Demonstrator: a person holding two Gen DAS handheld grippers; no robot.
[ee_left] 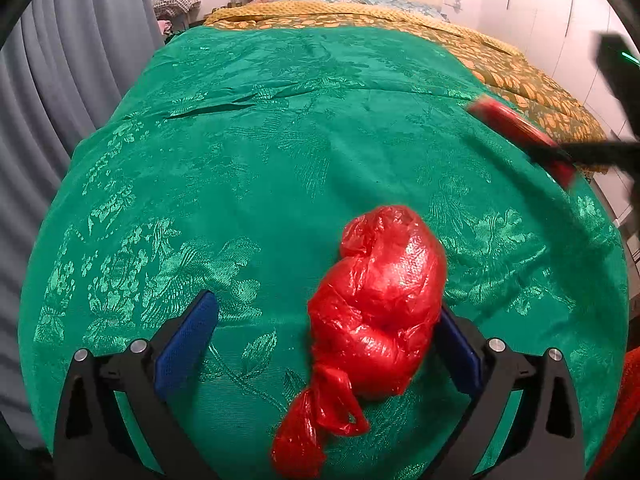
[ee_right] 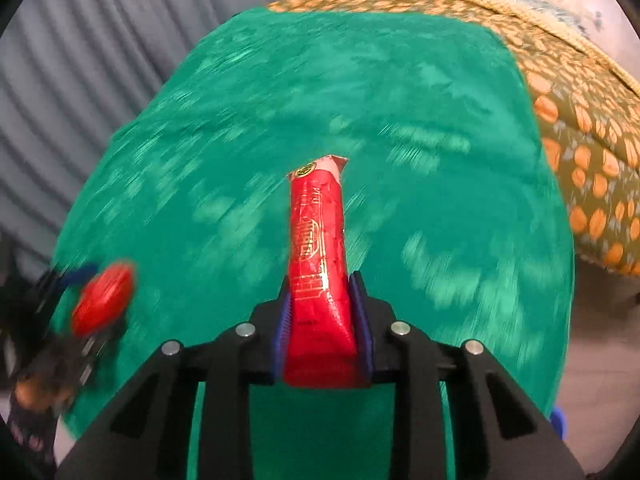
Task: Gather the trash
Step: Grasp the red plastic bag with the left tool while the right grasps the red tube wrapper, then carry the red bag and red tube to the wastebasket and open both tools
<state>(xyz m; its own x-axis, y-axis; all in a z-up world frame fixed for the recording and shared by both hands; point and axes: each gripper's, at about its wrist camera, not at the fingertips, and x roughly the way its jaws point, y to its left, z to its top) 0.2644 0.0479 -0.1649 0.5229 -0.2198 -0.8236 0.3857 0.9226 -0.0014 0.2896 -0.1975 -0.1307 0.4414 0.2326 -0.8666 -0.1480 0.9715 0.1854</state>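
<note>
Right tool point(ee_right: 322, 312) clamps the red wrapper point(ee_right: 318, 240) above the bed point(ee_right: 440, 100); left tool point(ee_left: 320, 344), spread wide around the red bag point(ee_left: 376, 304), may slip off slick plastic.

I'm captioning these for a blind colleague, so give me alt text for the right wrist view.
A hand-held gripper is shut on a red wrapper with gold print, held above a green cloth that is blurred. At lower left, blurred, are a red bag and the other hand-held gripper.
</note>
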